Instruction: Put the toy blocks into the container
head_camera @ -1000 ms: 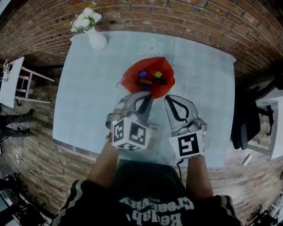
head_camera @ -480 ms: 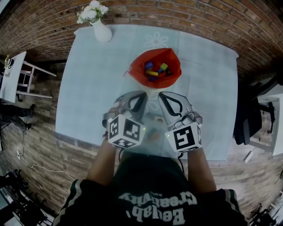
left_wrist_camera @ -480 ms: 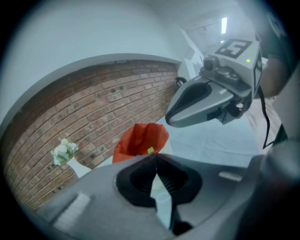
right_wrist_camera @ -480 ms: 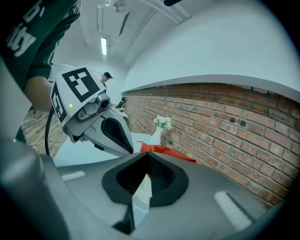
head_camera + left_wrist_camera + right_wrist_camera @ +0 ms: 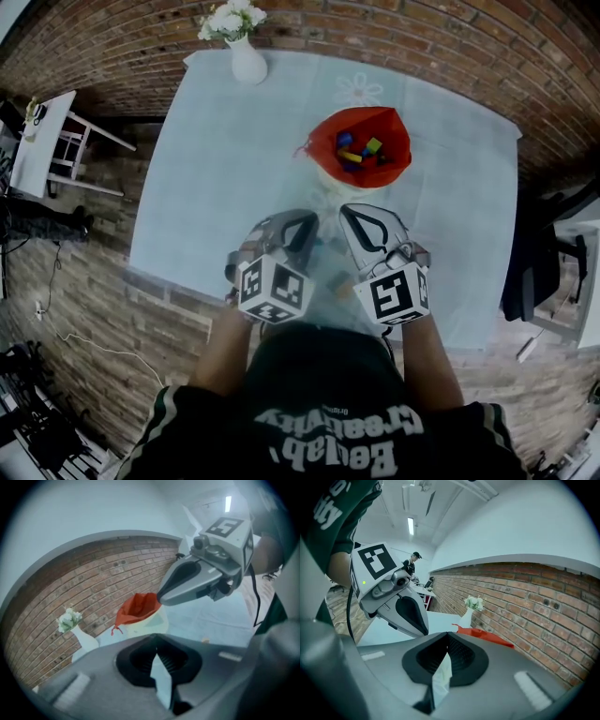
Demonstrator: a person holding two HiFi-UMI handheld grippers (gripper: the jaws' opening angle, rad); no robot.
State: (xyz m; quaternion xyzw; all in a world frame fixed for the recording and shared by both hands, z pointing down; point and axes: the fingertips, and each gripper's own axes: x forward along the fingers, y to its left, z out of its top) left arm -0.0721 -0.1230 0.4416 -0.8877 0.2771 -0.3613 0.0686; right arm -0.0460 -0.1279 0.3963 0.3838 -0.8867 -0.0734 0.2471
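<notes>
A red container (image 5: 361, 150) with a pale base stands on the table's far right half, and several coloured toy blocks (image 5: 359, 150) lie inside it. My left gripper (image 5: 307, 223) and right gripper (image 5: 354, 217) hover side by side over the near part of the table, well short of the container. Both are shut with nothing between the jaws. In the left gripper view the shut left gripper (image 5: 156, 638) points toward the container (image 5: 137, 609), with the right gripper (image 5: 164, 596) above it. The right gripper view shows its own shut right gripper (image 5: 448, 634), the left gripper (image 5: 423, 627) and the container's rim (image 5: 487, 637).
The table (image 5: 216, 187) has a pale blue cloth. A white vase with flowers (image 5: 246, 54) stands at its far left corner. A small tan thing (image 5: 343, 289) lies near the front edge between the grippers. A white chair (image 5: 52, 150) is left, a dark chair (image 5: 539, 267) right.
Both grippers have drawn back together from the container's near rim toward the table's front edge, staying shut and empty. The container and blocks have not moved.
</notes>
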